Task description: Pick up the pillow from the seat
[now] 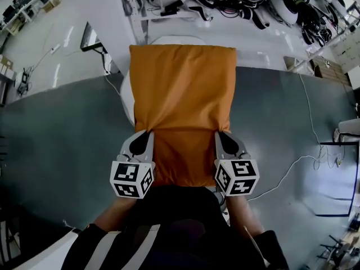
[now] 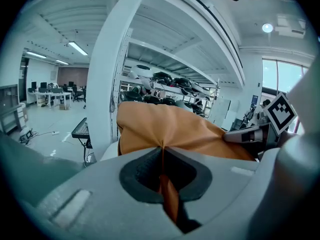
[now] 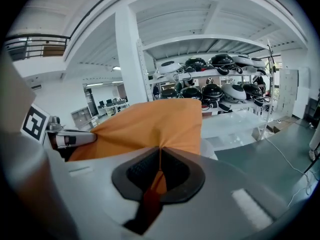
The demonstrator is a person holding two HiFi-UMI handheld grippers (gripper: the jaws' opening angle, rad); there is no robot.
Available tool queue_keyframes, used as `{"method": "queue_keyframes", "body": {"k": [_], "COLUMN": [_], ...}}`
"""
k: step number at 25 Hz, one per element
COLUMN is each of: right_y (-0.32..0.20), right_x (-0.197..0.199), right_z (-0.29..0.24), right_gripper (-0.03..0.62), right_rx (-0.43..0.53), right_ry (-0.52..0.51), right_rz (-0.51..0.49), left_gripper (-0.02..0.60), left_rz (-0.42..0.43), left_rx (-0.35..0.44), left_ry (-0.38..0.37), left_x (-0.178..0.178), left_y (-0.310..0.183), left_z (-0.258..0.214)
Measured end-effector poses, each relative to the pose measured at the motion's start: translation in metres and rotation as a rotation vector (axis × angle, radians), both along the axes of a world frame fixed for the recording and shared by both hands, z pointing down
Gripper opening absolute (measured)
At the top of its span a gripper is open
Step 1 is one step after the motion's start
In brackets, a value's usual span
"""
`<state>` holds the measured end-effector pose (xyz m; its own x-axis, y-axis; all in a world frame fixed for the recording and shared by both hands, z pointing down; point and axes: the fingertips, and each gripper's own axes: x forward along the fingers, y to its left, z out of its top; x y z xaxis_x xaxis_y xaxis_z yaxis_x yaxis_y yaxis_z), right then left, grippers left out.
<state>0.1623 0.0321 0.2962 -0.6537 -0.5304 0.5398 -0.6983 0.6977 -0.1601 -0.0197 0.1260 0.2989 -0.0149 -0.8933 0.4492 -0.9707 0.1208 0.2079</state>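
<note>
Both sides of pillow (image 1: 183,89), pinched between jaws

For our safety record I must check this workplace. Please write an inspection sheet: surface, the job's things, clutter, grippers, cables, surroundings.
Surface: white seat, mostly hidden under the pillow.
Job's things: orange pillow, pinched at its left and right edges.
Clutter: black stand beside the seat.
Grippers: left gripper and right gripper, each shut on pillow fabric.
Cables: white cable lying on the grey floor, right of the seat.
Surroundings: shelves loaded with dark and white gear beyond the seat.
</note>
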Motion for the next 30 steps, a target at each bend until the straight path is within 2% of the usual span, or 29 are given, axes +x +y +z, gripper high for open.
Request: {"method": "queue_keyframes", "body": {"k": [9,30], "right_y": [0.023,0.022], "right_x": [-0.017,-0.016], "right_z": [-0.017,-0.007], "right_gripper": [0.011,0.011], "right_rx": [0.038,0.039], "right_ry": [-0.013,0.003], "right_rz": [0.012,0.047], "left_gripper": [0.008,0.008], "left_rz": [0.01,0.041], "left_rx": [0.023,0.018], "left_ry": [-0.029,-0.04], "left_x": [-0.02,-0.021], "left_y": [0.019,0.014], "left_z": [-0.016,-0.01]}}
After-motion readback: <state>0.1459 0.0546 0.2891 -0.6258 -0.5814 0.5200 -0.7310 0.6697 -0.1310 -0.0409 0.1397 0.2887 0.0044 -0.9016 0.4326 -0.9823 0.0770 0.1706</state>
